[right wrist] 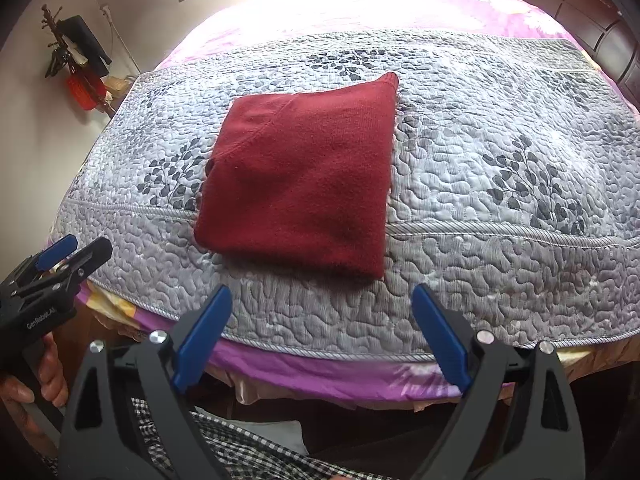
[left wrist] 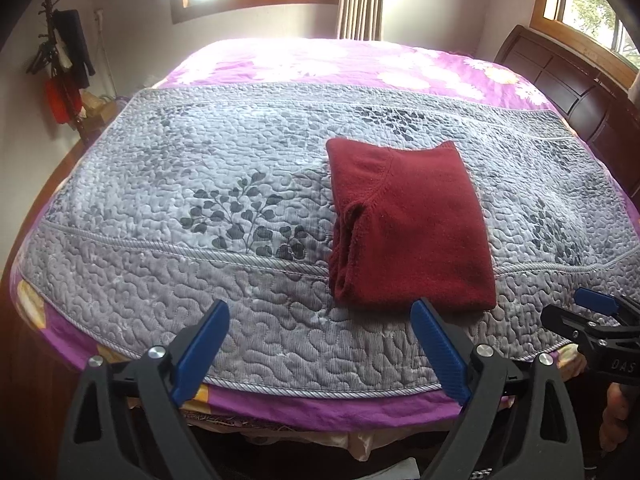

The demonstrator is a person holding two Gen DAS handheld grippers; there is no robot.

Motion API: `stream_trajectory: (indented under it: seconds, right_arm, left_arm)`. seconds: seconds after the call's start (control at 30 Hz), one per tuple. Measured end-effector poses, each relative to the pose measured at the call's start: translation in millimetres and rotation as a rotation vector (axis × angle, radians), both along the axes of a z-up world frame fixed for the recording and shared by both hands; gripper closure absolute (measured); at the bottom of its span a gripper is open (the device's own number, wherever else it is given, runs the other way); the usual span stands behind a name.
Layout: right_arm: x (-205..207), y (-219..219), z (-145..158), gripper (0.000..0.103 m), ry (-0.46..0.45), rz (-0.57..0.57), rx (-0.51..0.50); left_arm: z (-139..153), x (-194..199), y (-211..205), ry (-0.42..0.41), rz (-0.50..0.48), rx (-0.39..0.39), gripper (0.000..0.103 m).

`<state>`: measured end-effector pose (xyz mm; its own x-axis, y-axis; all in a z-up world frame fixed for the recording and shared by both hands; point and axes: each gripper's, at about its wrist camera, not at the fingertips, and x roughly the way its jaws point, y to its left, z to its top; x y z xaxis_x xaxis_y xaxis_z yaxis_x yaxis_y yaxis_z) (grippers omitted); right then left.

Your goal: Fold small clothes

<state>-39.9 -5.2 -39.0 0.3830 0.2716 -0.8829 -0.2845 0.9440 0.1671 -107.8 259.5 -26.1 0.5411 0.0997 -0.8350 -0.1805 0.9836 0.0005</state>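
The folded dark red knitted sweater point(right wrist: 304, 176) is laid on the grey quilted bedspread point(right wrist: 480, 200), which is spread across the bed point(right wrist: 320, 376).

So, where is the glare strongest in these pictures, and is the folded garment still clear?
Left wrist view: window light washes out the purple floral bedsheet at the far end. Right wrist view: the same. The folded dark red knitted sweater stays sharp in both.

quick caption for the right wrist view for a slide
Open right gripper held short of a folded dark red knit sweater lying on a grey quilted leaf-print bedspread, nothing grasped.
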Motion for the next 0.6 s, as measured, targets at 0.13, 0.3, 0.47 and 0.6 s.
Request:
stream_trajectory:
  seconds: [0.13, 0.3, 0.47, 0.6]
  right_arm:
    - [-4.5, 1.1, 2.7, 0.013, -0.004, 0.002, 0.006]
    - [-5.5, 0.8, 2.9, 0.012, -0.006, 0.001, 0.003]
    - [-5.2, 2.0, 0.5, 0.012, -0.004, -0.007, -0.009]
    - [-4.9, 3.7, -2.3, 0.012, -0.002, -0.008, -0.017]
  left_arm:
    - [1.2, -3.1, -1.1, -0.002, 0.009, 0.014, 0.011]
    - [2.0, -6.8, -5.1, -0.006, 0.007, 0.044, 0.011]
    - [0.6, -7.6, -7.2, -0.001, 0.004, 0.057, 0.011]
    - [-2.0, -7.7, -5.7, 0.005, 0.011, 0.066, 0.011]
